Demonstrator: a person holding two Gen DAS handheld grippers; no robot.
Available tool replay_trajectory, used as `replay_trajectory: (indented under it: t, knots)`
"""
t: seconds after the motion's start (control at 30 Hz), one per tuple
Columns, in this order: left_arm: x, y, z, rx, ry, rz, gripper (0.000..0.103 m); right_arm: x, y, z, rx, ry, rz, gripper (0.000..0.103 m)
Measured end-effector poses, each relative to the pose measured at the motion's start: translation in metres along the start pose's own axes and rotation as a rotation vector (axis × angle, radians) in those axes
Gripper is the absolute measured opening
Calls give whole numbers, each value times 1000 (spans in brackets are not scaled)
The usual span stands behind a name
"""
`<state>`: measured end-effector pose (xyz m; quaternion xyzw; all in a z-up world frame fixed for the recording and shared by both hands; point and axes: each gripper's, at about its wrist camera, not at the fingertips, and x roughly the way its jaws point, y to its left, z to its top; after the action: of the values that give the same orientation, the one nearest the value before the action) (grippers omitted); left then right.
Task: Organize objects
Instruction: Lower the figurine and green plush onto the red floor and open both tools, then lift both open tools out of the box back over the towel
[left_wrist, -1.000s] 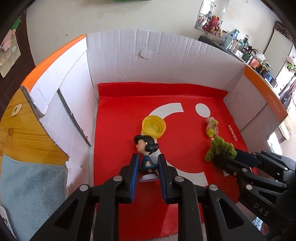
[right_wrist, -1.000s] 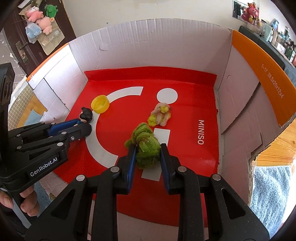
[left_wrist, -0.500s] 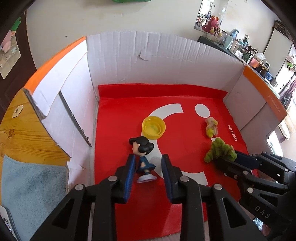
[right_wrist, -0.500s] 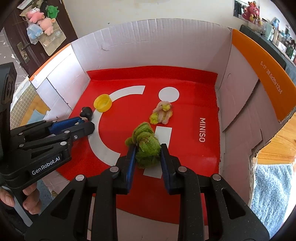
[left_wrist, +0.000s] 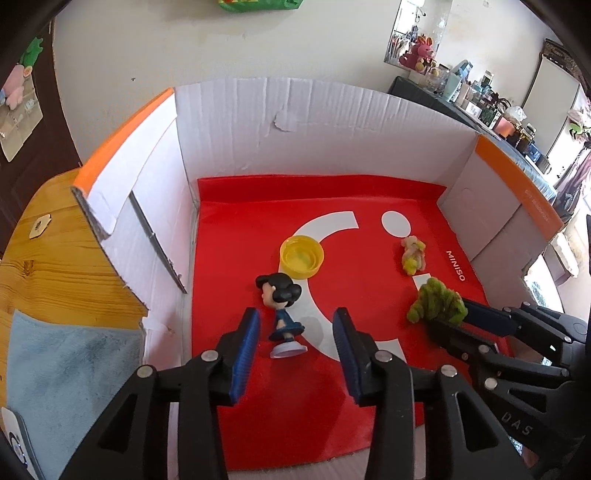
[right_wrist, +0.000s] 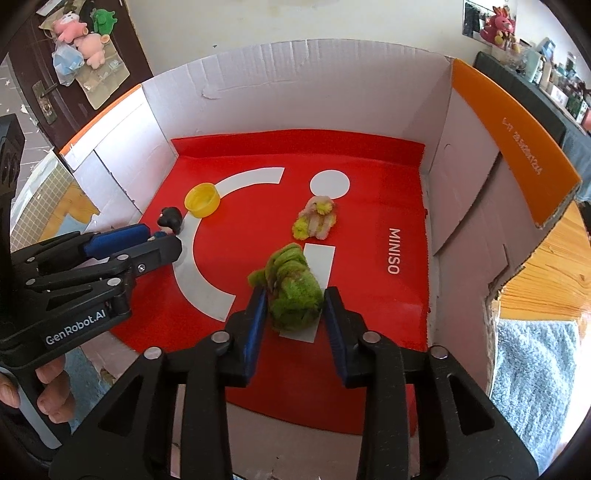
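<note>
Both toys now sit inside the box (left_wrist: 332, 122): left gripper (left_wrist: 295, 332) and right gripper (right_wrist: 295, 308) have just opened their jaws, freeing figurine (left_wrist: 282, 314) and green plush (right_wrist: 293, 295); withdrawal remains.

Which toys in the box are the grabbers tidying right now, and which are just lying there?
Being tidied:
- doll figure, between the open left gripper
- green fuzzy toy, between the open right gripper

Just lying there:
- yellow cap
- small pink-and-yellow fuzzy toy
</note>
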<state>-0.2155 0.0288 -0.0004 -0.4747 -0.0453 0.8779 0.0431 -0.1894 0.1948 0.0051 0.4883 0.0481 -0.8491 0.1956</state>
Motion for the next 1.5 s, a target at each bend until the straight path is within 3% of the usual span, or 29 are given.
replay_trajectory:
  t: [0.03, 0.23, 0.37, 0.5, 0.67, 1.17, 1.5]
  knots:
    - [-1, 0, -1, 1, -1, -1, 45, 0, 1, 0, -2, -3, -1, 48]
    - [-6, -3, -3, 7, -13, 6, 48, -1, 0, -1, 2, -11, 3, 48]
    - [-11, -2, -5, 4, -33, 27, 60, -1, 2, -1, 3, -19, 7, 48]
    - [-15, 2, -7, -7, -38, 29, 60, -3, 6, -1, -7, -27, 9, 49]
    - [-19, 4, -11, -10, -39, 31, 60, -6, 9, -2, -12, -38, 17, 56]
    - [-45, 4, -25, 6, -91, 69, 82, -26, 16, -12, -14, -86, 24, 71]
    - [-65, -1, -37, 42, -134, 108, 89, -43, 20, -22, -23, -141, 16, 79]
